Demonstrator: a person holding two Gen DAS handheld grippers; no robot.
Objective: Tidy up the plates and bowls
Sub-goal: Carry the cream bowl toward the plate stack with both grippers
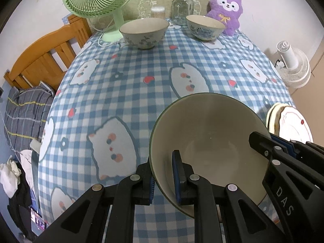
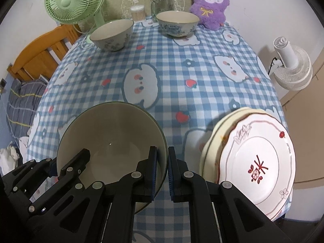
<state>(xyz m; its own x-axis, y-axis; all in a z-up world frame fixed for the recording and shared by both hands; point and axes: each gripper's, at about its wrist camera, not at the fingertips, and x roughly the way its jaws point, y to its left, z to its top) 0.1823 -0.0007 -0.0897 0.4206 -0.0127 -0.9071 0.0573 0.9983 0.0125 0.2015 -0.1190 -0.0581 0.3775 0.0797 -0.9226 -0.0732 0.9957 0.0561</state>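
Note:
A large cream bowl (image 1: 208, 137) with a dark green rim is held between both grippers near the table's front edge. My left gripper (image 1: 162, 182) is shut on its left rim, one pad inside and one outside. My right gripper (image 2: 163, 172) is shut on the right rim of the same bowl (image 2: 113, 137). Each gripper shows in the other's view: the right gripper (image 1: 271, 139) and the left gripper (image 2: 62, 165). Two smaller patterned bowls (image 2: 111, 34) (image 2: 177, 25) stand at the far end. A stack of plates (image 2: 257, 162), topped by a white one with red marks, lies at the front right.
A blue checked cloth (image 2: 182, 64) covers the table. Along the back stand a green fan (image 2: 68, 2), a cotton swab box (image 2: 137, 12), a glass jar (image 2: 162, 0) and a purple plush toy (image 2: 210, 2). A white fan (image 2: 291, 68) is off the right edge, a wooden bed frame (image 1: 46, 54) on the left.

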